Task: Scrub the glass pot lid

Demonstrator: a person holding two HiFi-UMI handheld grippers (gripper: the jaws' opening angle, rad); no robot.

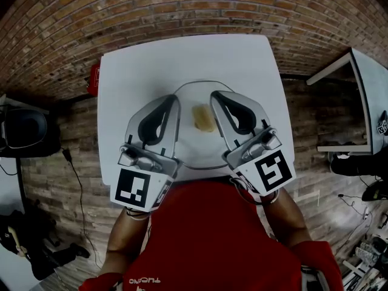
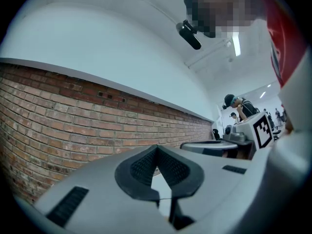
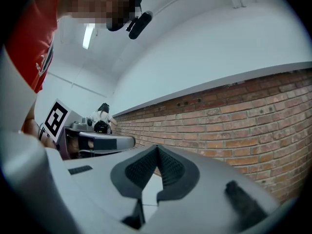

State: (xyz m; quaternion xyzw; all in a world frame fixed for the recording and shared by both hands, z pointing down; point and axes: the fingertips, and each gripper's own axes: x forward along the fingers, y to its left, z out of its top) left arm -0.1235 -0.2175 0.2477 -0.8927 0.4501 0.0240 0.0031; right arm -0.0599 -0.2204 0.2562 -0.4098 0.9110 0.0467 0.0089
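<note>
The left gripper (image 1: 171, 102) and the right gripper (image 1: 216, 97) are both over the white desk (image 1: 182, 56), side by side, and they point away from the person toward the brick wall (image 1: 200, 5). Their tips lean a little toward each other but do not touch.

In the left gripper view, the two dark ribbed pads of the left gripper (image 2: 157, 152) meet at the tip, so it is fully closed and there is nothing between the pads. The right gripper view shows the same for the right gripper (image 3: 157, 152): pads together, nothing held. Each gripper view also shows the other gripper just beside it, with its marker cube.

The glass pot lid (image 1: 197, 149) lies flat on the desk, below and between the two grippers; its round rim comes out just ahead of their tips. On the lid, in the gap between the grippers, rests a small yellowish piece (image 1: 203, 118), probably a sponge, though the view is too small to be sure. Neither gripper touches it.

The person's red shirt (image 1: 212, 235) fills the space behind the grippers.
</note>
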